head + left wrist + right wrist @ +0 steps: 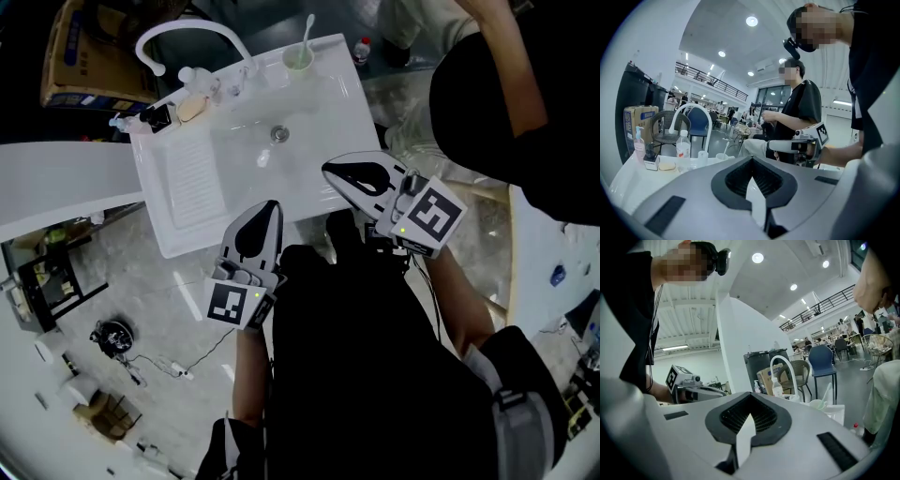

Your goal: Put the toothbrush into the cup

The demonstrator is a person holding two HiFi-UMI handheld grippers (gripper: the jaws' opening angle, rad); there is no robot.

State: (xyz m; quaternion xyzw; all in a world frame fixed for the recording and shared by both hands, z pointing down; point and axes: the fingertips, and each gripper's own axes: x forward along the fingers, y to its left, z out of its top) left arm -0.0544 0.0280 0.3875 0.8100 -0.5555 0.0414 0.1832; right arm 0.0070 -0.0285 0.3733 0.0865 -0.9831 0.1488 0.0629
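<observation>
pale green cup (298,58) stands on the far right corner of the white sink (330,111), with the white toothbrush (308,28) upright inside it. left gripper (270,206) and right gripper (330,170), both with jaws pressed together on nothing, hover at the sink's near rim, well apart from the cup. the open basin lies between them and the cup.
</observation>
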